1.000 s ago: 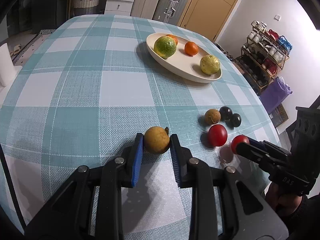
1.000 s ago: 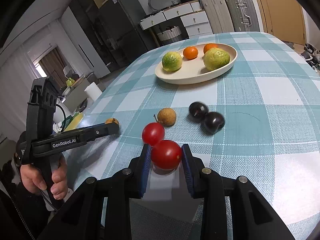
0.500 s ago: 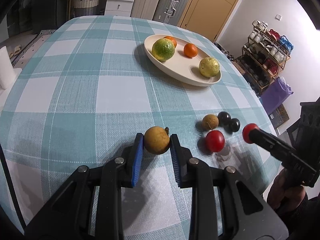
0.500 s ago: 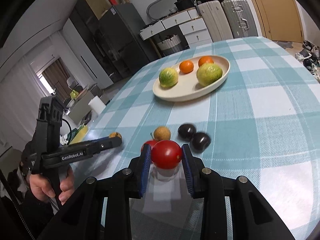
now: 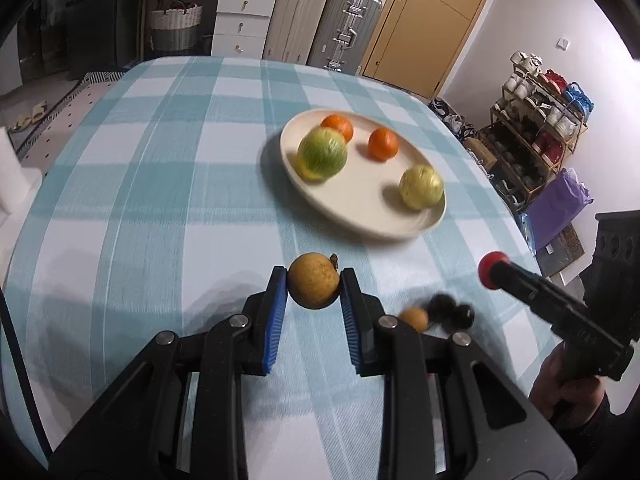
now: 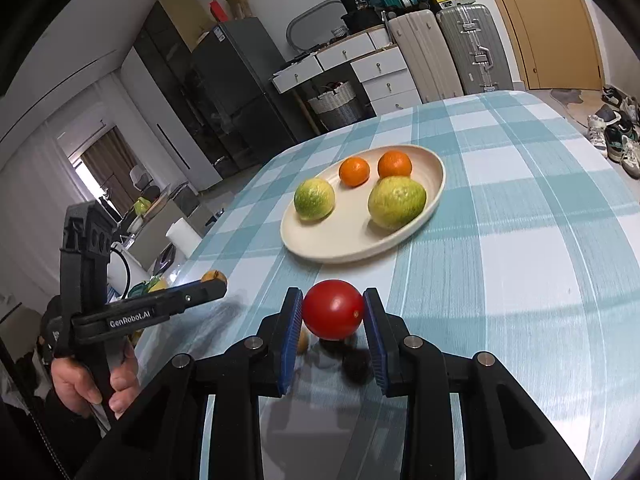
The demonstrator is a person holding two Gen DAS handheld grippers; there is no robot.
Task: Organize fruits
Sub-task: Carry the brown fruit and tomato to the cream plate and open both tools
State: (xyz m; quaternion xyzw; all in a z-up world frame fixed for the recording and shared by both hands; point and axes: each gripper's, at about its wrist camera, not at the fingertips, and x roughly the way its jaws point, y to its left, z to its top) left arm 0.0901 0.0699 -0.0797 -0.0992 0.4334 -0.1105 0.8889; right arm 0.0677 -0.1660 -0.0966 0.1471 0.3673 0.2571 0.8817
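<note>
I had the left gripper (image 5: 313, 290) clenched on the round tan-brown fruit (image 5: 314, 286), its stem nub pointing up and right; no long axis showed. The right gripper (image 6: 333, 312) gripped the smooth red tomato (image 6: 333, 309), long axis crosswise between the blue pads, both above the checked tablecloth (image 6: 520, 280), short of the cream oval plate (image 6: 344, 240)

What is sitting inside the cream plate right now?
The plate holds four fruits: two oranges, a green-yellow citrus and a larger yellowish citrus. The plate surface right behind those fruits is covered from view.
</note>
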